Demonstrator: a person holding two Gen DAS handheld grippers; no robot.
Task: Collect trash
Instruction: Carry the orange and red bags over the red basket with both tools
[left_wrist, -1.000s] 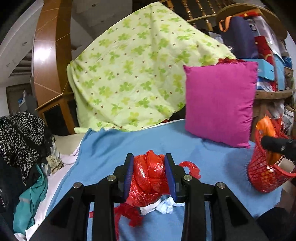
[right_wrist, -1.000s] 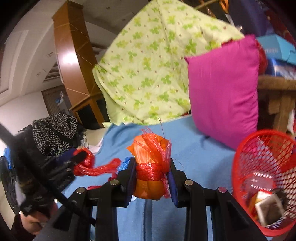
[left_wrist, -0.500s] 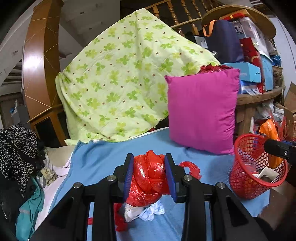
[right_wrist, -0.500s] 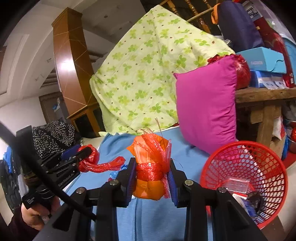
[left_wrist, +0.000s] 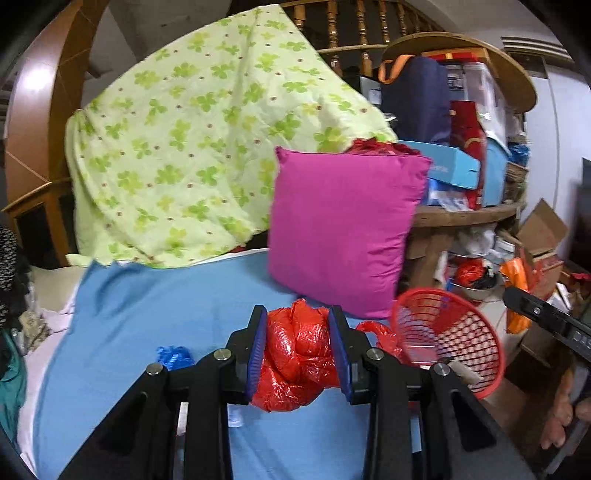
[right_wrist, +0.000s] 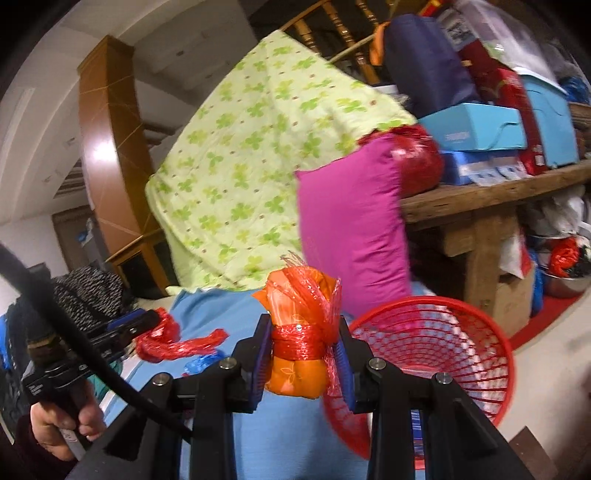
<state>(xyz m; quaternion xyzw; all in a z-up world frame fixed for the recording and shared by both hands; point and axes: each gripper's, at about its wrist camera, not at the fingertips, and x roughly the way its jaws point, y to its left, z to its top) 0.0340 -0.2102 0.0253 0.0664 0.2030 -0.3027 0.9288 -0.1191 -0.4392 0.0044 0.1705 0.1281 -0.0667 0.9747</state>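
Observation:
My left gripper (left_wrist: 298, 354) is shut on a crumpled red plastic bag (left_wrist: 297, 360) and holds it above the blue sheet (left_wrist: 147, 314), just left of the red mesh basket (left_wrist: 448, 338). My right gripper (right_wrist: 305, 358) is shut on an orange bag tied with red netting (right_wrist: 301, 332), held over the sheet at the left rim of the basket (right_wrist: 436, 354). The left gripper with its red bag also shows in the right wrist view (right_wrist: 162, 336). A small blue scrap (left_wrist: 173, 356) lies on the sheet.
A magenta pillow (left_wrist: 343, 236) leans behind the basket. A green clover quilt (left_wrist: 207, 158) hangs over the back. A wooden shelf (right_wrist: 491, 199) with boxes and bags stands at the right. Dark clothes (right_wrist: 85, 295) are piled at the left. Clutter lies on the floor under the shelf.
Both grippers have moved right toward the basket, still holding their bags. The basket has grown larger and closer in both views. A blue scrap on the sheet has come into view.

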